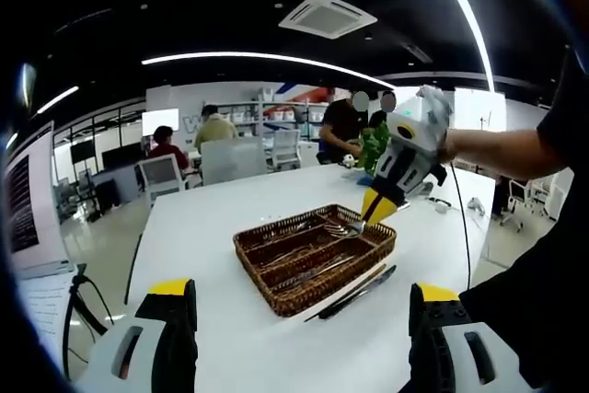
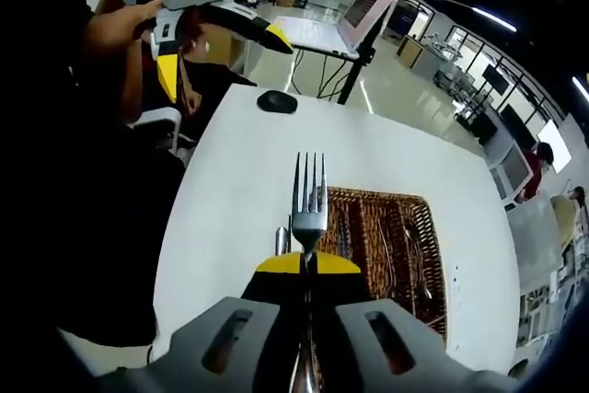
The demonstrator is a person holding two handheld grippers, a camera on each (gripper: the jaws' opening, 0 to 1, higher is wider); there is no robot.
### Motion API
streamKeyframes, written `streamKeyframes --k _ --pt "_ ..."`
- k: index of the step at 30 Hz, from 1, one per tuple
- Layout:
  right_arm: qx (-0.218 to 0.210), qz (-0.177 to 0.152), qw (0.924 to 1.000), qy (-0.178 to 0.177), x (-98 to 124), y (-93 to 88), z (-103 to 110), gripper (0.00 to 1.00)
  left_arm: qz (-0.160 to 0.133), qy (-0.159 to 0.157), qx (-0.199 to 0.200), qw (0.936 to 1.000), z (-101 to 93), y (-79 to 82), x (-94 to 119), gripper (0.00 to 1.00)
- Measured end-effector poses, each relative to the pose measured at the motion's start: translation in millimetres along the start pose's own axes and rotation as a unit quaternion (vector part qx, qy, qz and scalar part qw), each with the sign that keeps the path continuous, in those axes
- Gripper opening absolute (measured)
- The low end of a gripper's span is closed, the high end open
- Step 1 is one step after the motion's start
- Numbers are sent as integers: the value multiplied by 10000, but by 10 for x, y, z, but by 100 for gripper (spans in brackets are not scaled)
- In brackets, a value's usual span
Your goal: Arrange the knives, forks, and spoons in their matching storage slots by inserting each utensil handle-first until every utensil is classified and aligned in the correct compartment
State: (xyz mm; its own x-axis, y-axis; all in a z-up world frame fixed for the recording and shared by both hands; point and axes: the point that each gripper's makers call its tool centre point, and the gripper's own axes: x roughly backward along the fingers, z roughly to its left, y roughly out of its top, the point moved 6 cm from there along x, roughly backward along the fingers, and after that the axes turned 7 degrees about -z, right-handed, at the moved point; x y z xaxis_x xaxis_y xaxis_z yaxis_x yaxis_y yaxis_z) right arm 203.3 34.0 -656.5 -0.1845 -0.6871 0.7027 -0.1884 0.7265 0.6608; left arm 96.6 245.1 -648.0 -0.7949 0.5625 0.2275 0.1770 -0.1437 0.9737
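Utensils go into a wicker basket [image 1: 316, 260] standing mid-table, its compartments running lengthwise; several pieces already lie inside, too small to sort by type.

Left gripper view, left to right:
- Left gripper [image 1: 304, 338] at 6 o'clock, jaws spread wide, nothing between them, held back over the white table [image 1: 212, 218].
- Basket at centre. Along its near rim, on the tabletop at about 5 o'clock of the basket, lie a dark knife [image 1: 365, 288] and a slim wooden-looking piece beside it, both outside the compartments.
- Right gripper [image 1: 375, 213] at 2 o'clock of the basket, coming down from a person's arm, its tips over the far right corner with a fork [image 1: 339, 227] pinched in them.

Right gripper view, left to right:
- Left gripper [image 2: 216, 52] raised at 11 o'clock, jaws parted.
- Fork [image 2: 308, 200] upright at centre, tines pointing away, handle clamped between closed yellow tips [image 2: 306, 262]. Another metal piece shows just beside it, unclear what.
- Basket [image 2: 386, 246] at 3 o'clock of the fork, slots visible.

Judgement: the step is seating this fork. To do it well, find the slot already holding forks, line the handle parallel with the dividers, lower it, and release only once it lies flat. Knife on the table should follow.
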Motion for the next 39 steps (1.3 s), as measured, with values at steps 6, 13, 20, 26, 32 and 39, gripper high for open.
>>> streamKeyframes --k 6,13,20,26,32,39 --pt "88 82 9999 -14 -26 30 -116 0 5 -17 35 10000 -10 -1 2 100" --pt "137 139 9998 -64 -72 26 -307 0 32 -14 11 10000 -4 -19 10 100" --pt "167 224 9996 -96 -123 33 -512 0 37 -14 22 10000 11 -31 18 100" --pt "153 271 9995 -93 -180 11 -657 0 21 -10 12 10000 30 -34 20 100" --pt "174 343 9992 -95 -248 -19 -802 0 34 8 19 10000 63 -61 21 100" --pt "150 461 9988 -73 -361 -74 -986 0 44 5 67 10000 85 -120 -7 100"
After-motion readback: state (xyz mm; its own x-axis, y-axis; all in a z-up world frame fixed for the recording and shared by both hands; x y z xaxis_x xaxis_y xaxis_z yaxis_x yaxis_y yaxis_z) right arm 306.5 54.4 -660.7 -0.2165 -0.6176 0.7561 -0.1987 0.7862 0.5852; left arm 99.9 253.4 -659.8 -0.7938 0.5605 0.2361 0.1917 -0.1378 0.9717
